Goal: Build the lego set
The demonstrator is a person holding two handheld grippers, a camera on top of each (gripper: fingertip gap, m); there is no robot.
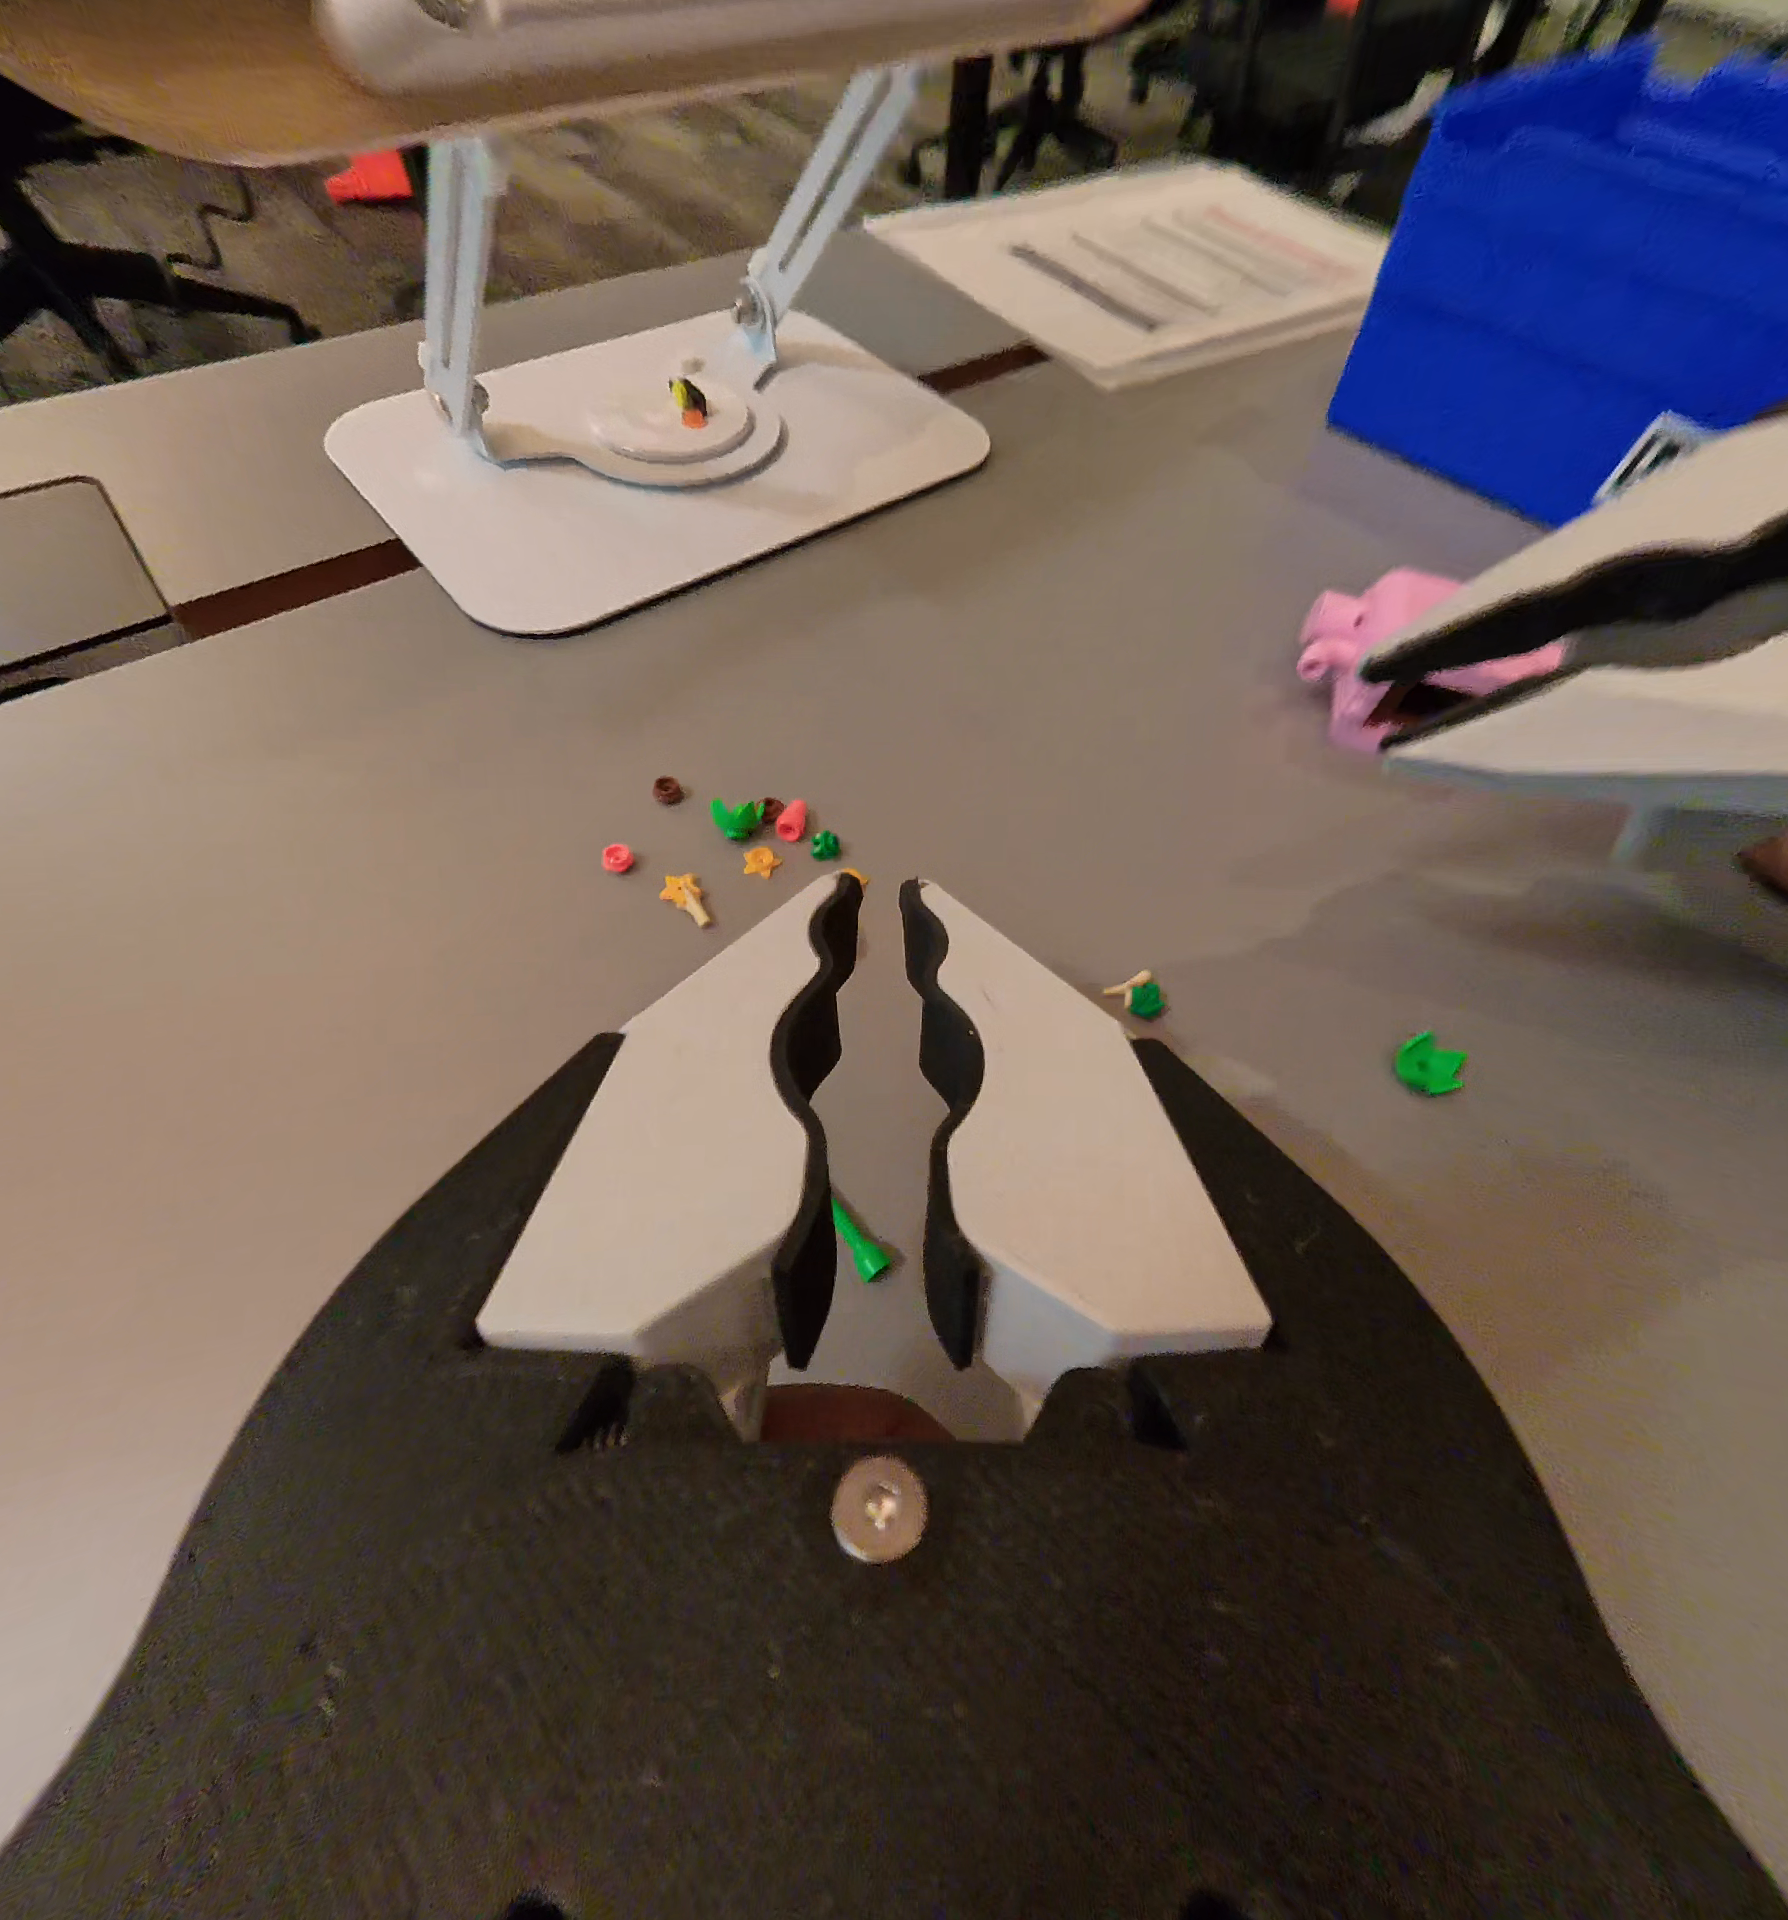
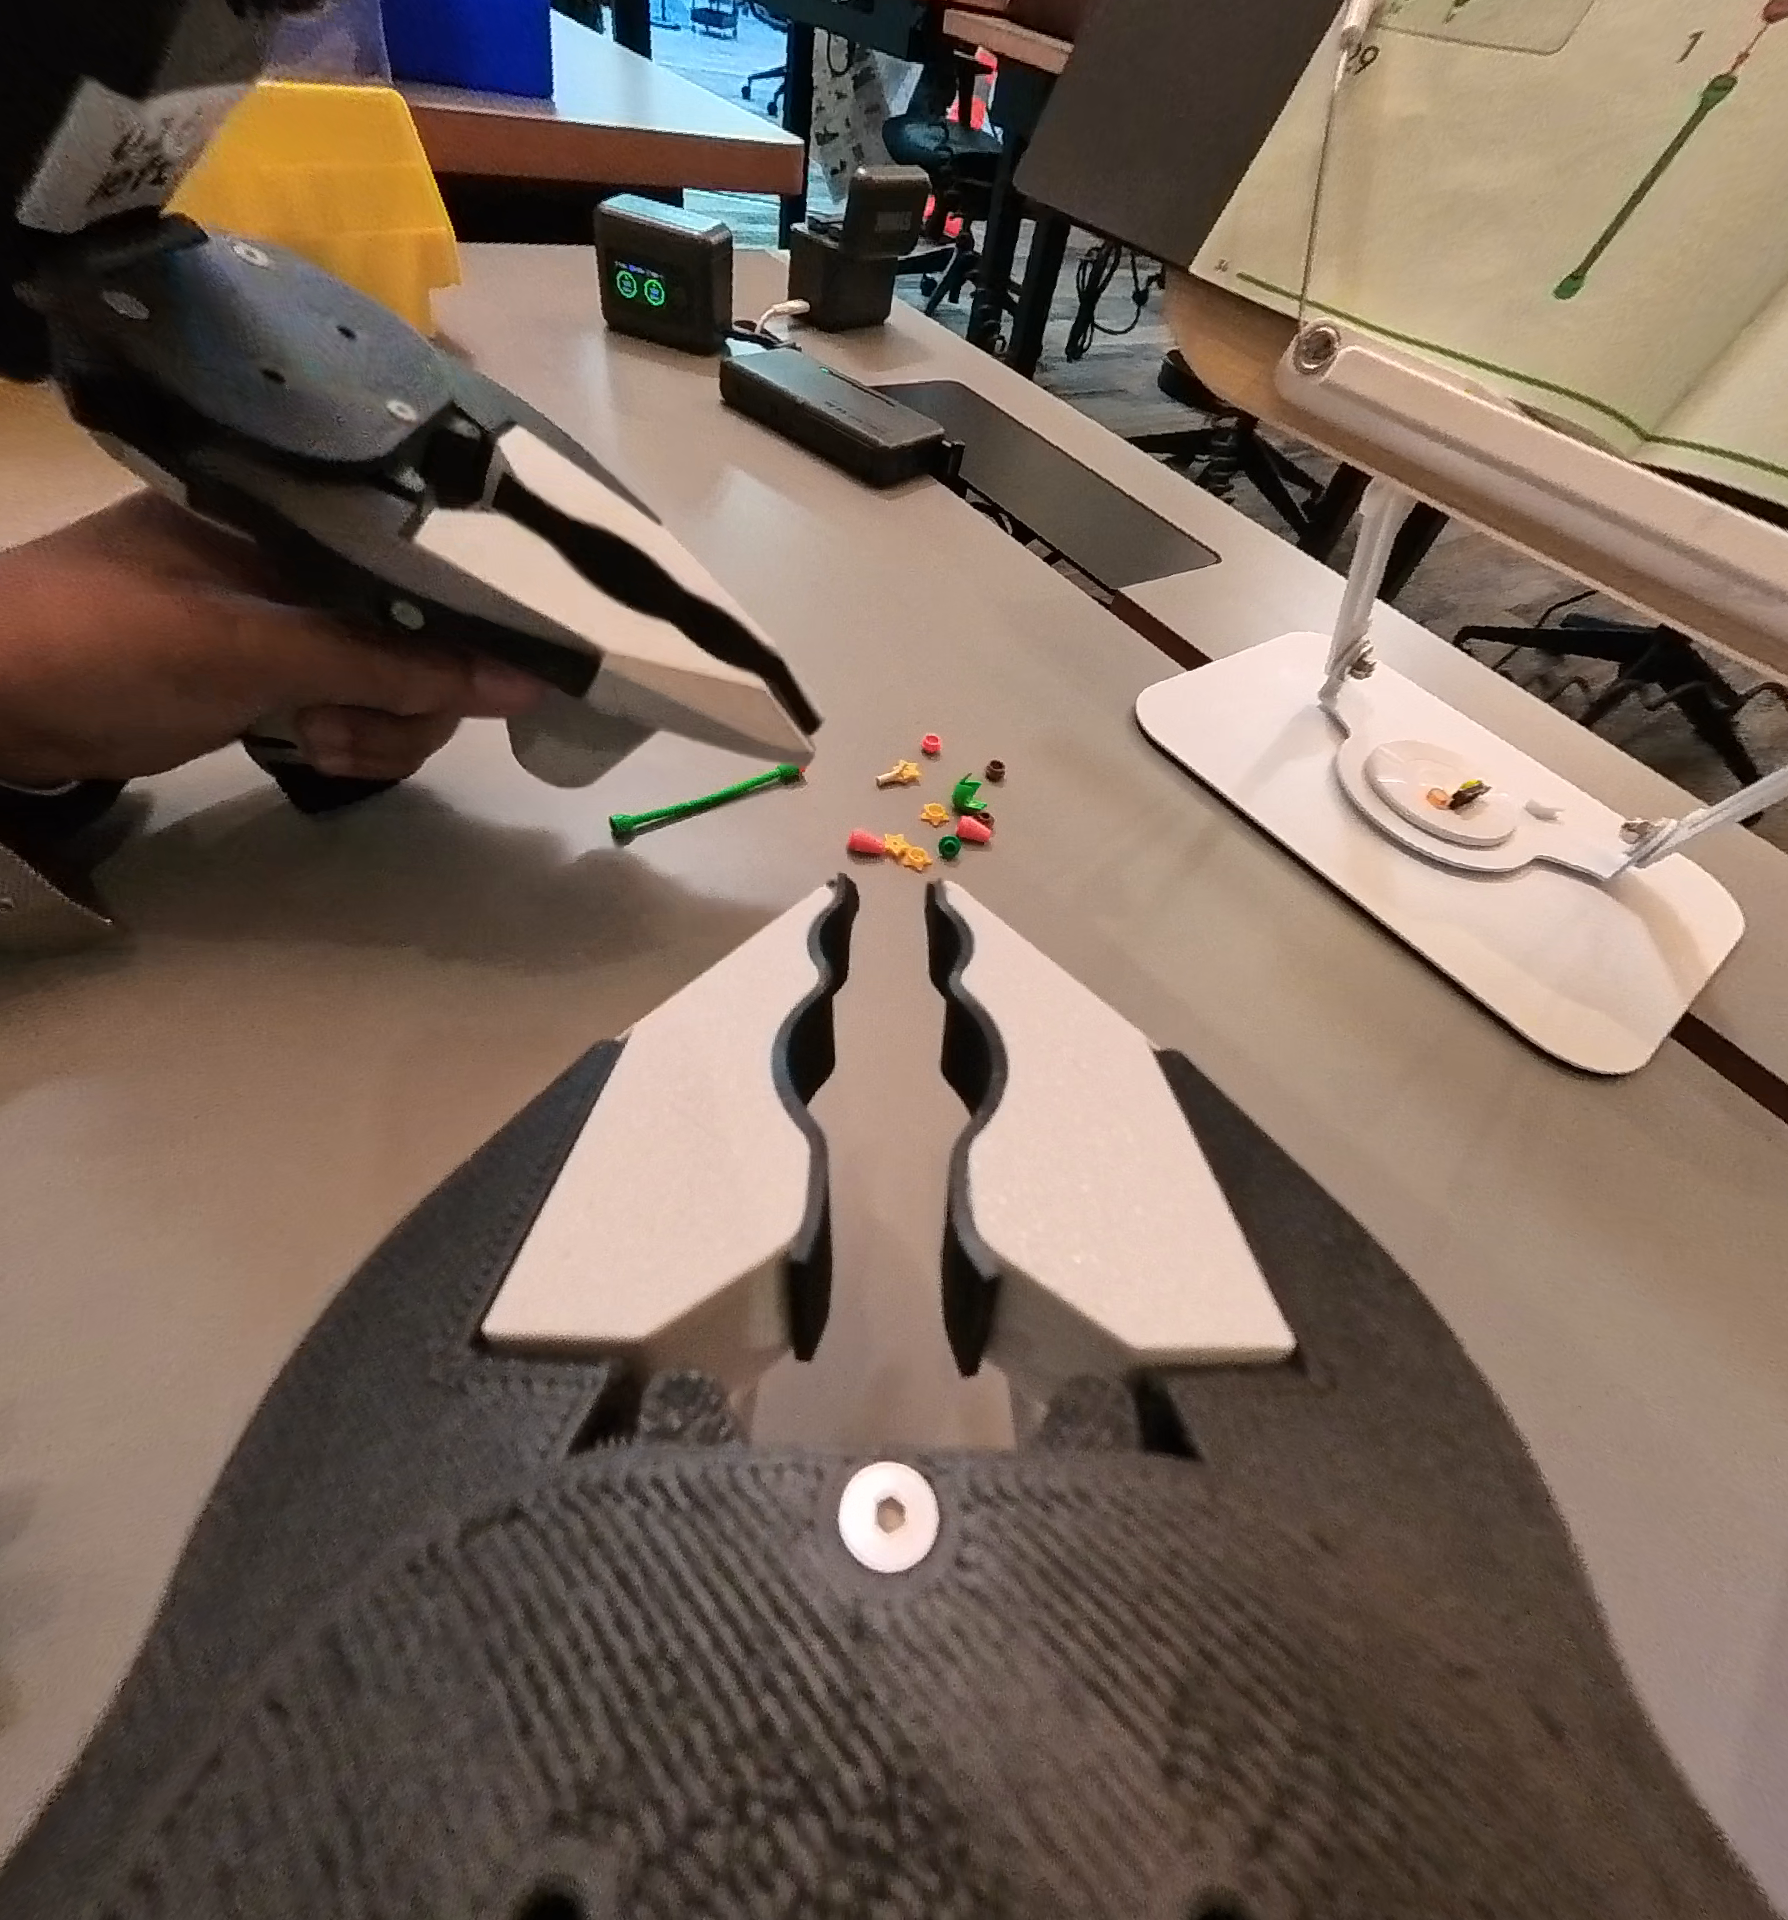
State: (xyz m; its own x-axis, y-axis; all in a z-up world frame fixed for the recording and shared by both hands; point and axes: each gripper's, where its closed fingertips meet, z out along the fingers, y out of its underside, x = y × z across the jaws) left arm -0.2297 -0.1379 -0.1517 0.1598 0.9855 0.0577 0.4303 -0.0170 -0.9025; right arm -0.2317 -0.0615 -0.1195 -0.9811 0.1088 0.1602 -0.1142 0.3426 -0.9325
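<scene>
Risk first. The green stem (image 2: pixel 705 801) lies flat on the grey table (image 2: pixel 1233 1195), under the left gripper (image 1: pixel 879 885), whose jaws stand narrowly parted and hold nothing. A descent at the present shallow angle would likely push the thin stem sideways or roll it, not trap it. The narrow gap also leaves little margin for alignment.

Left to right, relative to the left claw:
- In the left wrist view, one flared end of the stem shows low in the gap between the jaws, on the table, not gripped.
- The loose small parts (image 1: pixel 739 842) lie just ahead of the tips and slightly left. A sweep forward would scatter them.
- A green leaf piece (image 1: pixel 1430 1065) lies apart, to the right.

The right gripper (image 2: pixel 885 888) hovers with jaws narrowly parted and empty, the loose parts just ahead of its tips. The stem lies ahead and left of it. Both claws converging on the cluster risks a collision.
</scene>
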